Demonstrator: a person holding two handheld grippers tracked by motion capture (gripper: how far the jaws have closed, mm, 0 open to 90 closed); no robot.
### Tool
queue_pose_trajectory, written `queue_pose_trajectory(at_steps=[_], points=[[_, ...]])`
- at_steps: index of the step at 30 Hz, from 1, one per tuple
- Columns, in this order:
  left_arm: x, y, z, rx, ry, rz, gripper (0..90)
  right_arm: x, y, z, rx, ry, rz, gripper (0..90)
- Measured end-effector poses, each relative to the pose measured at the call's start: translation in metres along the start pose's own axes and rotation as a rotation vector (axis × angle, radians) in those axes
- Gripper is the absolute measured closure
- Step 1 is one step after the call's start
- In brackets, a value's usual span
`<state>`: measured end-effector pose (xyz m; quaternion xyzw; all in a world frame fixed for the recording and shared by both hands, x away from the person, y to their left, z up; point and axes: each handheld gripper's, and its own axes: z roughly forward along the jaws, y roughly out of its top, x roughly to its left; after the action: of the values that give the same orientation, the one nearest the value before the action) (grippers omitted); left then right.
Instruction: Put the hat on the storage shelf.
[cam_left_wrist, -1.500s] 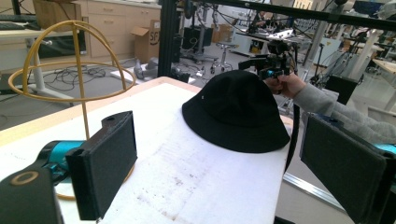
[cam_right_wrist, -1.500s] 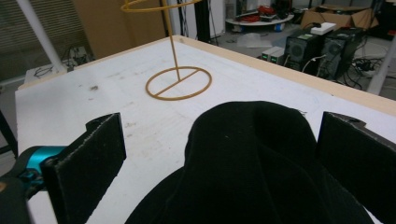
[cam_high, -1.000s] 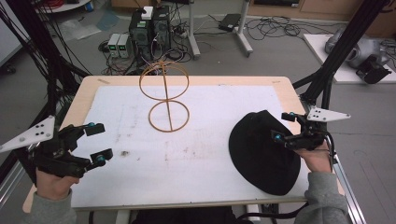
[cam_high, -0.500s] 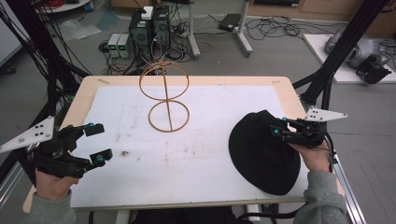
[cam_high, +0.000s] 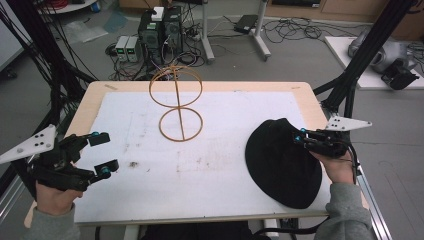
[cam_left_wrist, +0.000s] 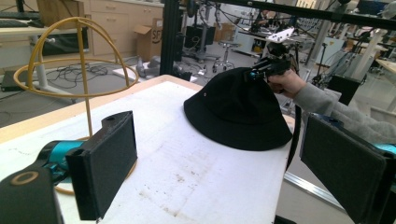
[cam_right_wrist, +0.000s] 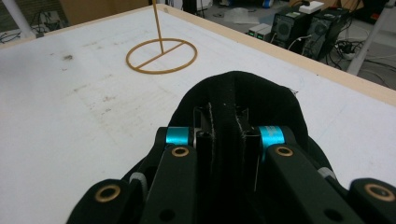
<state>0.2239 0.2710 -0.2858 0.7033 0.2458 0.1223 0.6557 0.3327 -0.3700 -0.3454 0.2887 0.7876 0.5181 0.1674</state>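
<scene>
Our right gripper has just been closing, and its 2 jaws now pinch a fold of the black hat, which lies at the table's right side. We judge it ready to lift toward the wire stand, which holds nothing. Our left gripper gapes wide, empty.

Even, diffuse overhead light is cast across all three views, and only faint shadows are thrown on the white-topped wooden counter. No glare is seen. The black fabric bucket hat is rendered almost featureless. The left tongs are softly blurred up close, and the high view is slightly grainy.
</scene>
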Motion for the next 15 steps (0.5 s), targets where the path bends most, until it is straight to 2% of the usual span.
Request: queue_pose_trajectory(at_steps=[7, 9, 15], points=[[0.001, 0.000, -0.004, -0.006, 0.008, 0.001, 11.3, 0.000, 0.002, -0.003, 0.008, 0.024, 0.009, 82.3], [-0.001, 0.001, -0.002, 0.012, 0.029, 0.015, 11.1, 0.001, 0.005, -0.003, 0.006, 0.031, -0.006, 82.6], [-0.002, 0.000, 0.001, 0.019, 0.010, 0.016, 11.1, 0.007, 0.020, -0.005, 0.004, 0.078, -0.038, 82.9]])
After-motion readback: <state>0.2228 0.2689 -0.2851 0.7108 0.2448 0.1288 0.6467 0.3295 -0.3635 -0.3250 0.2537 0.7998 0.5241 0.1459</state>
